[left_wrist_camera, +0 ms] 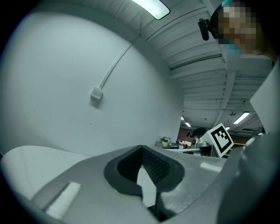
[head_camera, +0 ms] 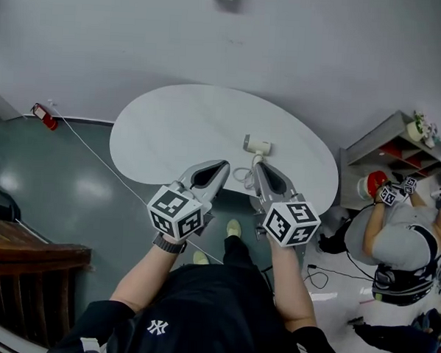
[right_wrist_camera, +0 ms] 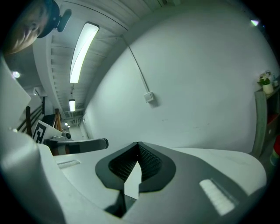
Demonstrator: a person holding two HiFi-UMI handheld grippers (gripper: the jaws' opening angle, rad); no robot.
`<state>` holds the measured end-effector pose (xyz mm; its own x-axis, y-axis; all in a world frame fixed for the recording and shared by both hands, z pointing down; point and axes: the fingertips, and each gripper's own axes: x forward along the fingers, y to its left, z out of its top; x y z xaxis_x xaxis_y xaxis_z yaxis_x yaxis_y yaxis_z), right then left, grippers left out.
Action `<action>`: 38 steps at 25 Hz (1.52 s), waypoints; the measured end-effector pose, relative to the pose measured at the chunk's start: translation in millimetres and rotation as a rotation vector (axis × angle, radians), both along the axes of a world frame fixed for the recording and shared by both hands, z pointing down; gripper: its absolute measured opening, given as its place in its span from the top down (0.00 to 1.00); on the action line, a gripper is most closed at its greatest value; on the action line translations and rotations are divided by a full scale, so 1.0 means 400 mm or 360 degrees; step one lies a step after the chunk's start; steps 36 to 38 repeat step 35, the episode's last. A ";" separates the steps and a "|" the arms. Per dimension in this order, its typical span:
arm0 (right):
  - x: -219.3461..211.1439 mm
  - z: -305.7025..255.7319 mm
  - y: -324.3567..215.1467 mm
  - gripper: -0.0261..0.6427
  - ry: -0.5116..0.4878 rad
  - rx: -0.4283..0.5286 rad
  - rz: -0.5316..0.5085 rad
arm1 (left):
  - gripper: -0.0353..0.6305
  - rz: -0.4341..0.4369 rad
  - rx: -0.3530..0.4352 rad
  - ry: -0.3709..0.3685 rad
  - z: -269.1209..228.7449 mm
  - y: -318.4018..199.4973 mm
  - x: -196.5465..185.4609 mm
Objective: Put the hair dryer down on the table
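Just right of centre in the head view, the white hair dryer [head_camera: 257,144] lies on the pale oval table [head_camera: 171,125], free of both grippers, with its cord [head_camera: 242,175] looping down toward the table's near edge. The right gripper [head_camera: 258,165] hangs immediately below it in the frame, its tip pointing at the dryer and close to it but not touching. Its own view shows the jaws brought together at the tip, with nothing between them and only white table surface visible through the gap behind the pads. The left gripper [head_camera: 222,165] is held to the left of that, a little farther from the dryer, with the cord's loop lying between the two tips. Its jaws likewise meet at the tip and carry nothing. Neither gripper view shows the dryer itself, only the table, the plain wall and a small wall box [left_wrist_camera: 96,93]. At the right edge of the head view a second person [head_camera: 394,233] stands beside a grey shelf [head_camera: 388,144].
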<state>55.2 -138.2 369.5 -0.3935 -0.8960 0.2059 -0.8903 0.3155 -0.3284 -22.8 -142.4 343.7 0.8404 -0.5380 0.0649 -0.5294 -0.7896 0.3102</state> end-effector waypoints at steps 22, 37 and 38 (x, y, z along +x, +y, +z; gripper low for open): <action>-0.051 -0.053 0.055 0.93 0.0029 0.0084 -0.0008 | 0.95 -0.0011 0.0076 0.0012 -0.050 0.049 -0.044; -0.052 -0.057 0.033 0.93 0.0034 0.0080 -0.0020 | 0.95 -0.0012 0.0073 0.0009 -0.055 0.027 -0.041; -0.052 -0.057 0.033 0.93 0.0034 0.0080 -0.0020 | 0.95 -0.0012 0.0073 0.0009 -0.055 0.027 -0.041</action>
